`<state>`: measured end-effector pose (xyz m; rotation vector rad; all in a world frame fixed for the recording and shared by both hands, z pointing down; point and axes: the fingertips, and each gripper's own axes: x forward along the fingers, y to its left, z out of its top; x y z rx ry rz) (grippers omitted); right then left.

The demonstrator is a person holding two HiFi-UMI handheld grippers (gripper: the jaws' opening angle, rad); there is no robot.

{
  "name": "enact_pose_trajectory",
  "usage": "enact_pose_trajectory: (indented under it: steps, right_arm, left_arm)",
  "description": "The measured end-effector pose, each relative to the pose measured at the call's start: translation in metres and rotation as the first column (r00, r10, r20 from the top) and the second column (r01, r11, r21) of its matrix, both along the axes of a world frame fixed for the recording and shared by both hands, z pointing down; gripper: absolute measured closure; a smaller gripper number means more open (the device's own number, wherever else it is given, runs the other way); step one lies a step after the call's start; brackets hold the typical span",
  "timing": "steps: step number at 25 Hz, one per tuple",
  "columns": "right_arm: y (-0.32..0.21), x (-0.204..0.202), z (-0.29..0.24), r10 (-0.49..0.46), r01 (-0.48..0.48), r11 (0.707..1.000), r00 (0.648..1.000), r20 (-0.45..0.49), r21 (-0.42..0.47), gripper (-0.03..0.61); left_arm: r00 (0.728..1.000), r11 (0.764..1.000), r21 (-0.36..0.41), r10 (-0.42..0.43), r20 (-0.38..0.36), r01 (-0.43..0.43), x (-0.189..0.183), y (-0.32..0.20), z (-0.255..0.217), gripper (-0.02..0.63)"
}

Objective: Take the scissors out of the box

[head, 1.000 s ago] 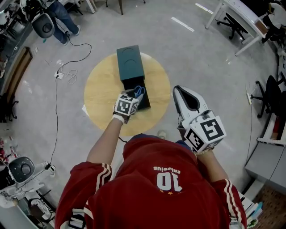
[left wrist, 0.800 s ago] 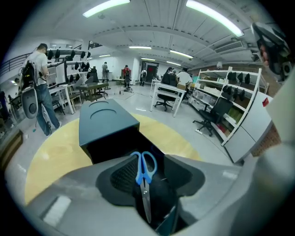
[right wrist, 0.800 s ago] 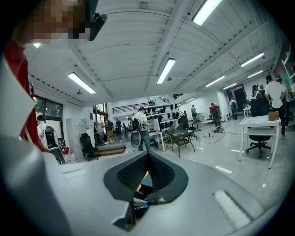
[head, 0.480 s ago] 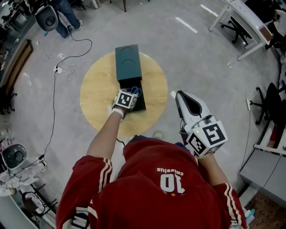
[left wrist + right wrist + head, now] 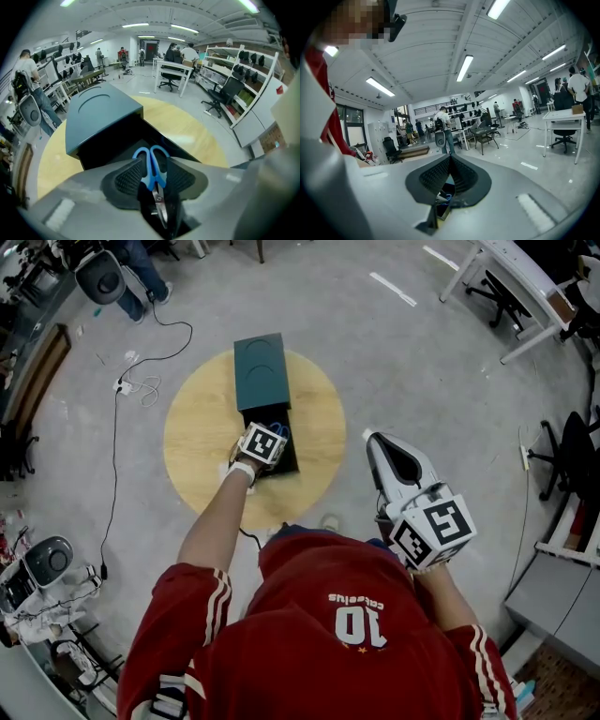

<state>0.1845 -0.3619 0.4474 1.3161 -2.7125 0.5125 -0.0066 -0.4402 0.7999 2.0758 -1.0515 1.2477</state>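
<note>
With the left hand-held gripper [image 5: 152, 159] clamped on the scissors [image 5: 151, 176] inside the box [image 5: 101, 110], the grasp looked made; next, a straight lift clear

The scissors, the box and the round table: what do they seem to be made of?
The scissors: blue handles look like smooth plastic; blades like bare steel, grey and shiny. The box: matte dark teal, black inside; rigid cardboard or plastic, I cannot tell which. The table: probably wood or laminate, pale yellow with a slight sheen.
</note>
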Motion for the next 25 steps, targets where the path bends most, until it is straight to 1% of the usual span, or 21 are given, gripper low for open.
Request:
enact_pose_trajectory:
  steps: [3, 4, 7, 9, 11, 15, 17, 19, 21, 25]
  right_arm:
    - [0.0, 0.005, 0.004, 0.005, -0.005, 1.0, 1.0, 0.008, -0.008, 0.577]
    - [0.0, 0.007, 0.006, 0.007, -0.007, 1.0, 1.0, 0.011, -0.01, 0.577]
    - [0.0, 0.013, 0.006, 0.018, -0.018, 1.0, 1.0, 0.016, -0.013, 0.577]
    - [0.001, 0.018, 0.007, 0.026, -0.026, 1.0, 0.999, 0.018, -0.013, 0.577]
    - [0.002, 0.022, 0.008, 0.034, -0.033, 0.999, 0.999, 0.018, -0.015, 0.577]
    - [0.004, 0.023, 0.009, 0.034, -0.033, 0.999, 0.999, 0.017, -0.018, 0.577]
    - [0.004, 0.02, 0.007, 0.028, -0.028, 0.999, 0.999, 0.018, -0.018, 0.577]
    - [0.003, 0.018, 0.006, 0.024, -0.024, 1.0, 1.0, 0.016, -0.018, 0.577]
    - [0.003, 0.017, 0.006, 0.022, -0.022, 1.0, 1.0, 0.014, -0.017, 0.577]
    - [0.007, 0.014, 0.008, 0.02, -0.02, 1.0, 1.0, 0.009, -0.018, 0.577]
  left_arm:
    - [0.999, 1.0, -0.005, 0.021, 0.037, -0.02, -0.002, -0.008, 0.005, 0.443]
    - [0.999, 0.999, -0.027, 0.018, 0.035, -0.017, -0.001, -0.007, 0.008, 0.443]
    - [1.0, 0.989, -0.148, -0.013, 0.012, 0.014, 0.0, 0.006, 0.018, 0.445]
    - [0.999, 0.983, -0.184, -0.023, 0.022, 0.026, -0.001, 0.007, 0.021, 0.445]
    - [0.999, 0.98, -0.199, -0.022, 0.03, 0.028, 0.0, 0.008, 0.024, 0.448]
    - [0.999, 0.977, -0.209, -0.037, 0.019, 0.04, 0.004, 0.006, 0.025, 0.451]
    - [0.997, 0.975, -0.212, -0.059, 0.045, 0.067, -0.002, 0.003, 0.028, 0.465]
    - [0.995, 0.964, -0.25, -0.077, 0.068, 0.091, -0.006, 0.006, 0.03, 0.466]
    - [0.994, 0.955, -0.279, -0.088, 0.07, 0.105, -0.006, 0.007, 0.029, 0.468]
    - [0.99, 0.949, -0.285, -0.124, 0.061, 0.136, -0.005, 0.003, 0.029, 0.473]
